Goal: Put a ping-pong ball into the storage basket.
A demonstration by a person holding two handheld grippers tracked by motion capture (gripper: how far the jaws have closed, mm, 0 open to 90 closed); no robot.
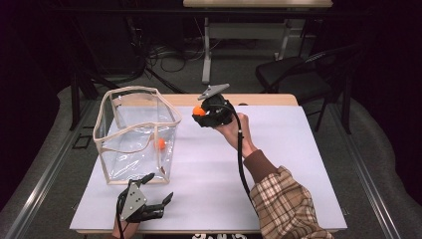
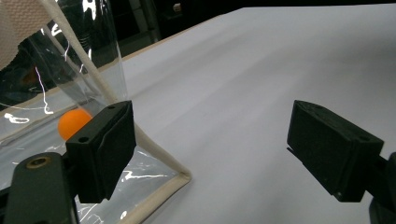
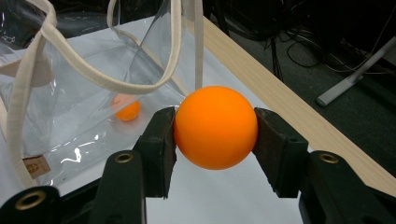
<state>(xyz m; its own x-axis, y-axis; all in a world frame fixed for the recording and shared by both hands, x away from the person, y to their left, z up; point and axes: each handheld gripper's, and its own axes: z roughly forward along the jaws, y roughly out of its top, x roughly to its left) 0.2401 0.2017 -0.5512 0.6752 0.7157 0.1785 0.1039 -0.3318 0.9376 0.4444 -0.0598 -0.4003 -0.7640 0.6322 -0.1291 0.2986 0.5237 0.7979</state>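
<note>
Nearest the high camera, at the bottom left of that view, the person's left gripper (image 1: 158, 188) rests low over the white, matte sheet covering the table (image 1: 278, 164), its jaws standing wide apart with nothing between them; in the left gripper view one jaw sits just beside the bottom corner of the bag, touching or nearly so. It looks parked there to steady the bag if needed.

That bag, a clear, glossy plastic tote with cream fabric trim and looping handles (image 1: 135, 133), stands upright and open-mouthed at the left centre of the high view, well placed to receive things dropped from above. The film is creased and throws bright glints.

The right gripper (image 1: 200, 116), just right of the bag's rim in the upper middle of the high view, is closed on a smooth, round orange ball (image 3: 215, 127), the black pads pressing its two sides. It is held raised, judging by its position, for carrying over the bag's opening.

A second small orange ball (image 1: 160, 144) already lies on the bag's floor, seen through the near wall.
</note>
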